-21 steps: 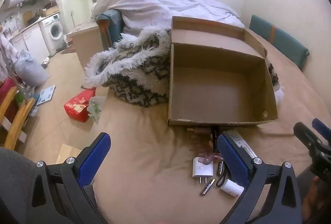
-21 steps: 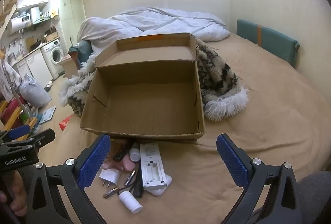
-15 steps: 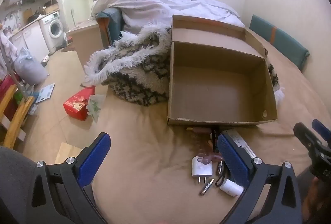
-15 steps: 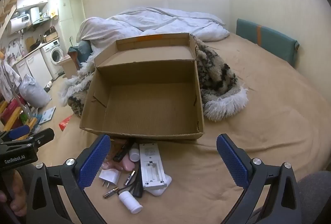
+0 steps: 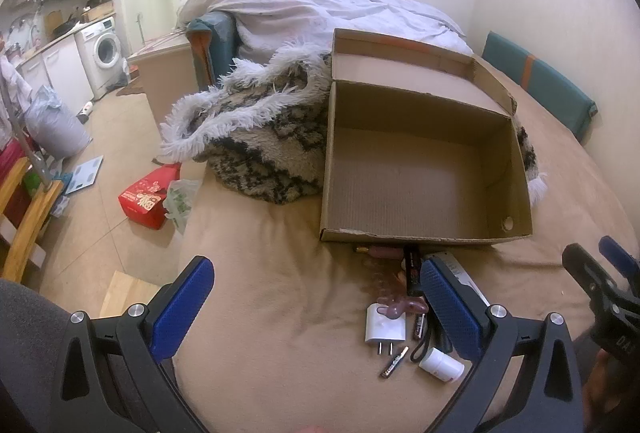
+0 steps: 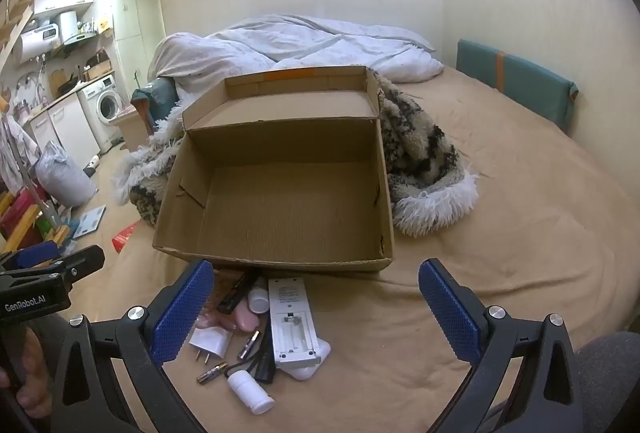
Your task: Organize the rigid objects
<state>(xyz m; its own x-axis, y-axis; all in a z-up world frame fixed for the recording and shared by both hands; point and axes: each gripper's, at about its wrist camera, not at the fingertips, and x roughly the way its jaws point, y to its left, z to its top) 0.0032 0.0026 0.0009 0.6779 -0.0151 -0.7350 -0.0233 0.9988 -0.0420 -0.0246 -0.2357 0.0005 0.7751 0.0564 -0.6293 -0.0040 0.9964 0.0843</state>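
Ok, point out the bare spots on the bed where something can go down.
Free: the inside of the cardboard box, and the tan sheet right of the box, past the fuzzy blanket. Crowded: the strip before the box, with remote, charger, batteries and bottle.

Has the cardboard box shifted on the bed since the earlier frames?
No. The cardboard box sits in the same spot, its back against the fuzzy blanket and its front edge just behind the white remote.
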